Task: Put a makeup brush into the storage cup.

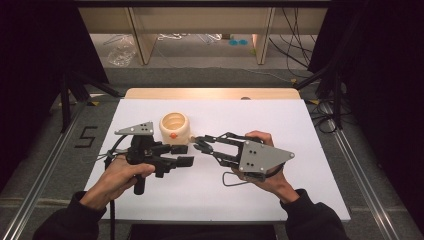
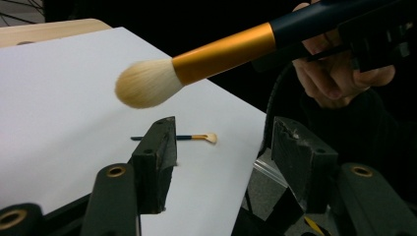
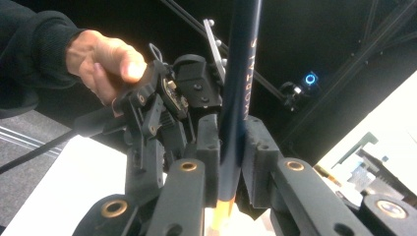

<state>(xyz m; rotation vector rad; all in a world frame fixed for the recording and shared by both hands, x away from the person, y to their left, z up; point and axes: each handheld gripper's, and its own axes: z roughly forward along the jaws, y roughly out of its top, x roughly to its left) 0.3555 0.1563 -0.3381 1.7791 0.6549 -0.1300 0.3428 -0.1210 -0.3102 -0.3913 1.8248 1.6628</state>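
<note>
Right tongs (image 3: 228, 162) are clamping the big brush (image 2: 196, 64) by its dark handle, bristles hanging just beside the cream cup (image 1: 174, 126). Left tongs (image 2: 221, 147) are gaping, empty. Advice: keeping the brush upright, centring it over the cup's mouth before releasing.

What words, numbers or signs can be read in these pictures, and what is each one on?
"5": black figure on the grey floor left of the table, in the high view.
"MORTAL", likely part of a longer word: pale letters running along the dark handle of the big brush clamped in the right gripper; its first letter is partly hidden.
The small brush lying on the table is too small to show any lettering.
</note>
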